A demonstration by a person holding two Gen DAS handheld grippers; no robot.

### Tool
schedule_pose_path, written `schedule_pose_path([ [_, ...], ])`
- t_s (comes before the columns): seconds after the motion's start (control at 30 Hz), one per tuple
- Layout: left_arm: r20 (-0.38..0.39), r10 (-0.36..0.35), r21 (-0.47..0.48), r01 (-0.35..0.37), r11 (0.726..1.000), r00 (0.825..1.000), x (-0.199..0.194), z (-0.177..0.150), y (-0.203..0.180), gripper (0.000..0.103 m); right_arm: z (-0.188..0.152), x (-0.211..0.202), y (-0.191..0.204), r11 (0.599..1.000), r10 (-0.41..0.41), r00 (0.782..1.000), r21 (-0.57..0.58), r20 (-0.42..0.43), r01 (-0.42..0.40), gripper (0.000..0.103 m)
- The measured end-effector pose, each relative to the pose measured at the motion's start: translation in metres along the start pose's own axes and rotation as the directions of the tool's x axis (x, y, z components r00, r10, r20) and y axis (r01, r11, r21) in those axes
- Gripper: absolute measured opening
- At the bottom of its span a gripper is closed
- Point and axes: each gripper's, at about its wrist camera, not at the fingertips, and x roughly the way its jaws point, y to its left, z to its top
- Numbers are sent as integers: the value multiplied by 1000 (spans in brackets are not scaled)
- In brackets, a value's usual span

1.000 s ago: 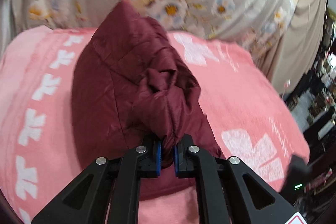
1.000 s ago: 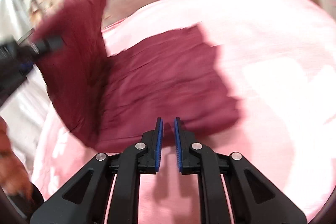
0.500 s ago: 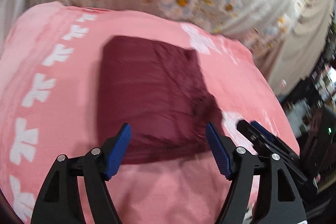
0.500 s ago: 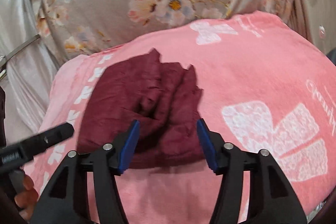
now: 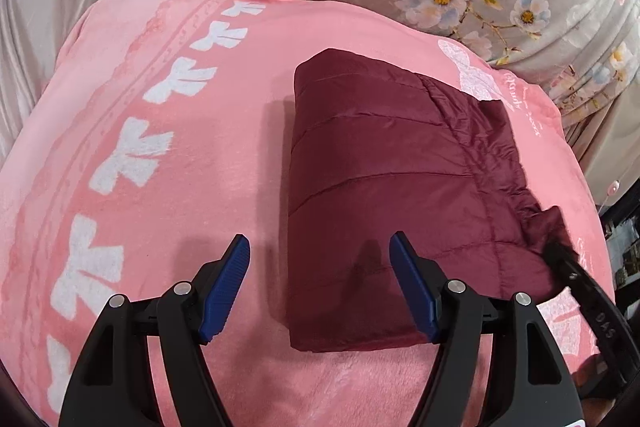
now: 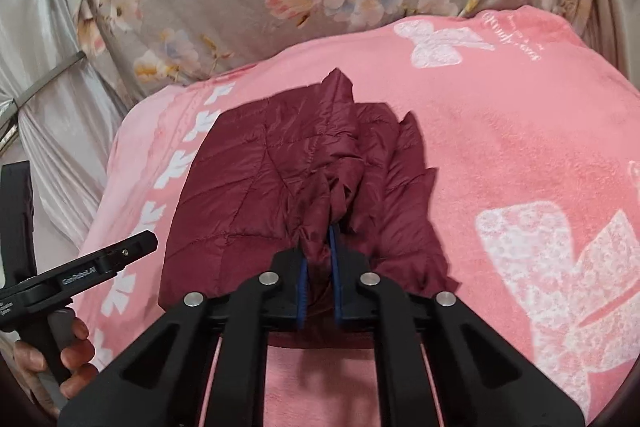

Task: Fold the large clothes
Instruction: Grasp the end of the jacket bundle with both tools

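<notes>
Right wrist view: right claw (image 6: pixel 318 267) pinches the folded jacket's (image 6: pixel 256 195) bunched edge; left claw (image 5: pixel 320 287) gapes empty beside it. Tucking seems next.

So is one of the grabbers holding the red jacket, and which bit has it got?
Yes. The right gripper is shut on a bunched fold at the near edge of the maroon jacket. The left gripper is open and holds nothing.

- Left hand-held gripper (image 5: pixel 320 281): blue pads spread wide, holding nothing.
- Folded maroon quilted jacket (image 5: pixel 384 187) ahead, slightly right, flat on pink blanket (image 5: pixel 160 187).
- Right hand-held gripper (image 5: pixel 558 251) at jacket's far-right corner.
</notes>
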Motion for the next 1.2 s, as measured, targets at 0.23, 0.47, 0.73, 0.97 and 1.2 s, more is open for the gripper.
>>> schedule_pose_path([
  [0.23, -78, 4, 42, 0, 999, 997, 34, -11, -22, 66, -25, 10, -36, 994, -94, 993, 44, -67, 97, 6],
  [0.47, -96, 34, 80, -27, 996, 995, 53, -23, -32, 68, -46, 33, -46, 989, -137, 983, 34, -120, 142, 6],
  [0.73, -104, 63, 115, -51, 992, 993, 69, -31, -35, 73, -62, 54, -42, 985, -168, 976, 6, -136, 171, 7],
  [0.97, -81, 83, 140, -71, 988, 993, 77, -38, -39, 74, -72, 57, -28, 973, -229, 970, -48, -83, 226, 8],
  [1.2, -55, 91, 150, -82, 985, 994, 83, -44, -40, 79, -71, 58, -32, 979, -201, 976, -32, -84, 199, 8],
])
